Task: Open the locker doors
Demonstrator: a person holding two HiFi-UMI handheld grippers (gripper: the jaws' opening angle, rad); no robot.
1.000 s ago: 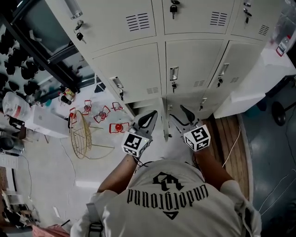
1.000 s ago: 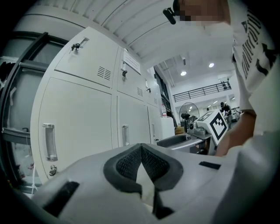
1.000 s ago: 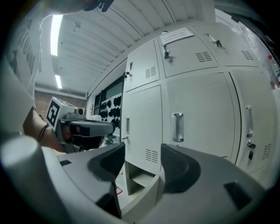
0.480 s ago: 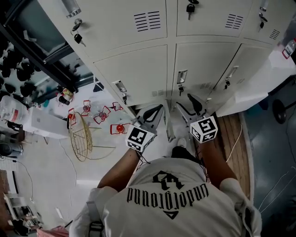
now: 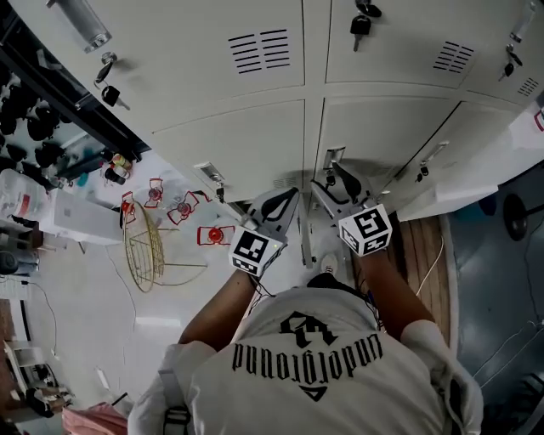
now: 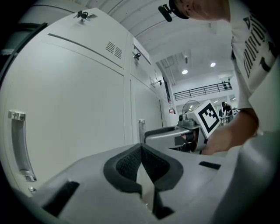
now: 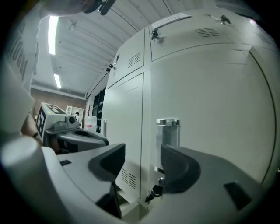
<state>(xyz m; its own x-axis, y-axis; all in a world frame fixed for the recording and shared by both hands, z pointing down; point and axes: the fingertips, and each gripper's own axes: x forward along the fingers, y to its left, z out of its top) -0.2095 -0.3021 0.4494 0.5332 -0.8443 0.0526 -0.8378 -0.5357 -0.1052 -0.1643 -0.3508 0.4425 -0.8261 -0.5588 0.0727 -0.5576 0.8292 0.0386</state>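
Note:
A bank of pale grey lockers (image 5: 255, 127) fills the top of the head view, and the doors in front of me are closed. The middle lower door (image 5: 382, 127) has a chrome handle (image 5: 333, 157) with a key hanging under it. My right gripper (image 5: 333, 183) is open just below that handle. In the right gripper view the handle (image 7: 168, 131) and key (image 7: 153, 192) sit behind the gap of the right gripper (image 7: 142, 162), apart from the jaws. My left gripper (image 5: 285, 202) is shut on nothing, beside the left door; the left gripper (image 6: 142, 153) shows its pads meeting.
The left door's handle (image 5: 211, 174) (image 6: 19, 144) lies left of my left gripper. Keys (image 5: 361, 24) hang in upper locks. A wire frame (image 5: 144, 246) and small red objects (image 5: 217, 234) lie on the floor at left. A pale panel (image 5: 493, 161) juts out at right above wooden boards (image 5: 425, 255).
The lockers have drawn nearer in the head view. Both grippers moved up toward the lower doors, the right one arriving just under the middle door's handle.

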